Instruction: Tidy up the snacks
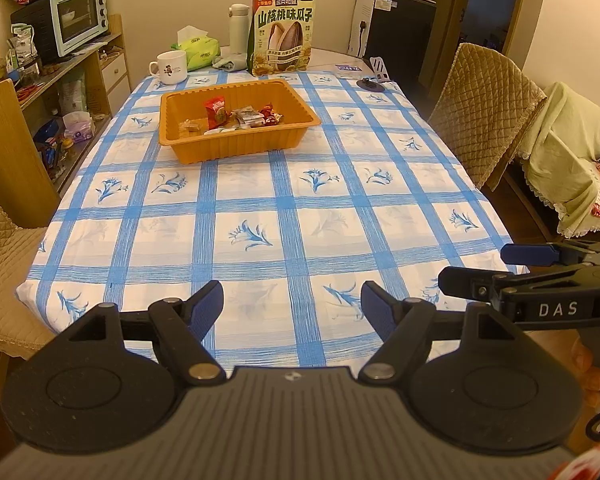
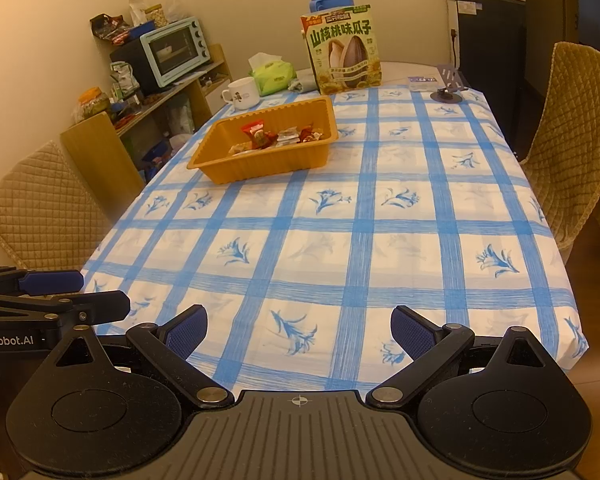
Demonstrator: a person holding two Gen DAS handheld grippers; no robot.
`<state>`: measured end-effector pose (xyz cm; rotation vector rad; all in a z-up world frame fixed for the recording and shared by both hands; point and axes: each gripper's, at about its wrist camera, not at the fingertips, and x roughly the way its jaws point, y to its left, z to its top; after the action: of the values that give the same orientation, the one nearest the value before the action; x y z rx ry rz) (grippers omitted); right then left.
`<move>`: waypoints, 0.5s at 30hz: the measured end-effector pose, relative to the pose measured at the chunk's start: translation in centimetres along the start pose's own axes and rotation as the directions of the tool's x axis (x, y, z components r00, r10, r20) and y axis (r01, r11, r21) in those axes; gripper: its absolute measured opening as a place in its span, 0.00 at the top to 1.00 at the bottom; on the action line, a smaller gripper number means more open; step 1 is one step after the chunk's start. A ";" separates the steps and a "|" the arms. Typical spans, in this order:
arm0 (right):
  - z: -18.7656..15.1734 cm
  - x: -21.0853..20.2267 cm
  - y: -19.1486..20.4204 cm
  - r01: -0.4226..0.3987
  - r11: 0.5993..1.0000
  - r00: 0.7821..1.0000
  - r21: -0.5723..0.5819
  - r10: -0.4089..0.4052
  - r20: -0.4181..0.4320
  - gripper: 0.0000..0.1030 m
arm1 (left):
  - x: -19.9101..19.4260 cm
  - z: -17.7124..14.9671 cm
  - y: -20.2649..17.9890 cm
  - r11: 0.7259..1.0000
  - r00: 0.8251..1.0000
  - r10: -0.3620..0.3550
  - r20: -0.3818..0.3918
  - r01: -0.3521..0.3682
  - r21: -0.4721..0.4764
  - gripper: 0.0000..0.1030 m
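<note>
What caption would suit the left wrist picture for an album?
Open left tool poised over a blue-checked tablecloth, facing an orange tray of wrapped snacks and a sunflower-seed bag.

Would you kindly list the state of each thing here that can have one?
left gripper: open, empty
right gripper: open, empty
orange tray: upright, holding wrapped snacks
sunflower seed bag: standing upright
white mug: upright
tissue pack: open, tissue sticking out
toaster oven: door shut
</note>
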<state>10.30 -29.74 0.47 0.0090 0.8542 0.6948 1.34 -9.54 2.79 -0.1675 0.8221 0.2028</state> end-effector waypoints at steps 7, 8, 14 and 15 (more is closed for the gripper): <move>0.0 0.1 0.0 -0.001 1.000 1.000 -0.002 0.001 0.000 0.05 | 0.0 0.0 0.1 1.000 1.000 0.001 0.000 -0.001 -0.002 0.28; 0.0 0.1 0.0 -0.001 1.000 1.000 -0.002 0.001 0.000 0.05 | 0.0 0.0 0.1 1.000 1.000 0.002 0.000 -0.002 -0.002 0.28; 0.0 0.1 0.1 -0.003 1.000 1.000 -0.002 0.003 0.000 0.05 | 0.1 0.2 0.4 1.000 1.000 0.005 -0.001 -0.005 -0.008 0.28; 0.0 0.1 0.1 -0.002 1.000 1.000 -0.003 0.002 0.000 0.05 | 0.1 0.2 0.4 1.000 1.000 0.005 -0.001 -0.005 -0.008 0.28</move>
<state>10.24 -29.59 0.42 0.0074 0.8536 0.6982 1.39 -9.12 2.83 -0.1734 0.8229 0.2104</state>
